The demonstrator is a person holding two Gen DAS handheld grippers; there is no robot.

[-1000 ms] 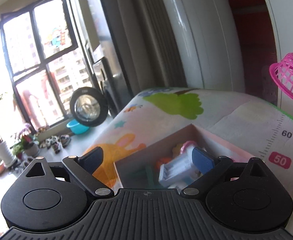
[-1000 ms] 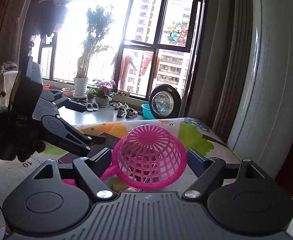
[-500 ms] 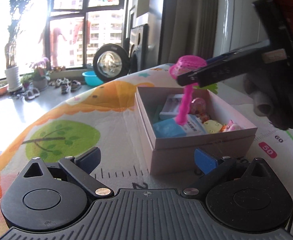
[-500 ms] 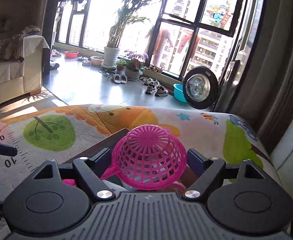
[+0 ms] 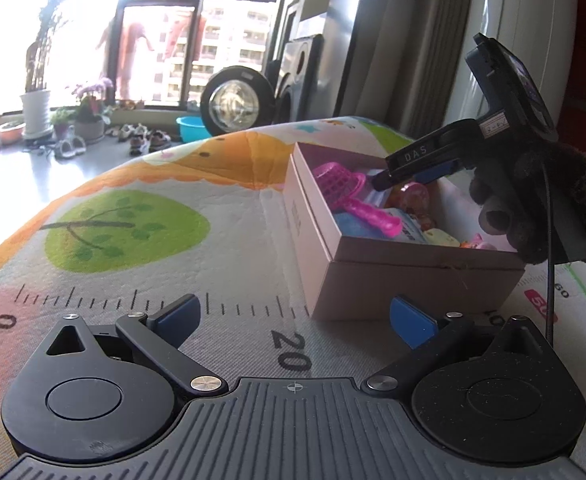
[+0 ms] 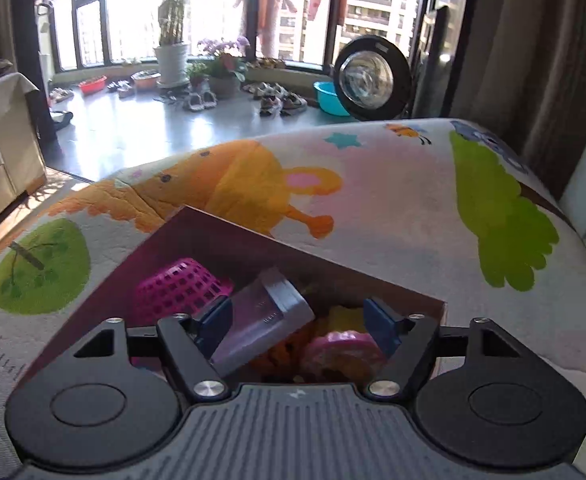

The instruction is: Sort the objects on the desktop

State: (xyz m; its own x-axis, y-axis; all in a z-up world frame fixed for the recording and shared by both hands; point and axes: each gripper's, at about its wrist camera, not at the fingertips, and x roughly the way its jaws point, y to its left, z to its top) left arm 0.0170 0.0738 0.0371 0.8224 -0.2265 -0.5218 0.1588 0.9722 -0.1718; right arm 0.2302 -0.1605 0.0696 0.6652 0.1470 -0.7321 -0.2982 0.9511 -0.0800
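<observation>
Right gripper (image 6: 297, 326), jaws just narrowed but gripping nothing, hangs over crowded box (image 5: 413, 284); pink basket (image 5: 335, 184) inside at far-left; left gripper (image 5: 293, 316) apart, empty, over mat (image 5: 153, 264).

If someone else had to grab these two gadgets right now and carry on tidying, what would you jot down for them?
Right gripper: over the open cardboard box, jaws apart and just been closing, nothing pressed between them. It has let go of the pink mesh scoop, which now lies upside down in the box.
Left gripper: open and empty, low over the play mat, just in front of the box.
Also in the box: a clear plastic case, a pink round toy and other small toys.
Done: scoop sorted into the box.
Left: nothing loose shows on the visible mat; check the areas out of view.
</observation>
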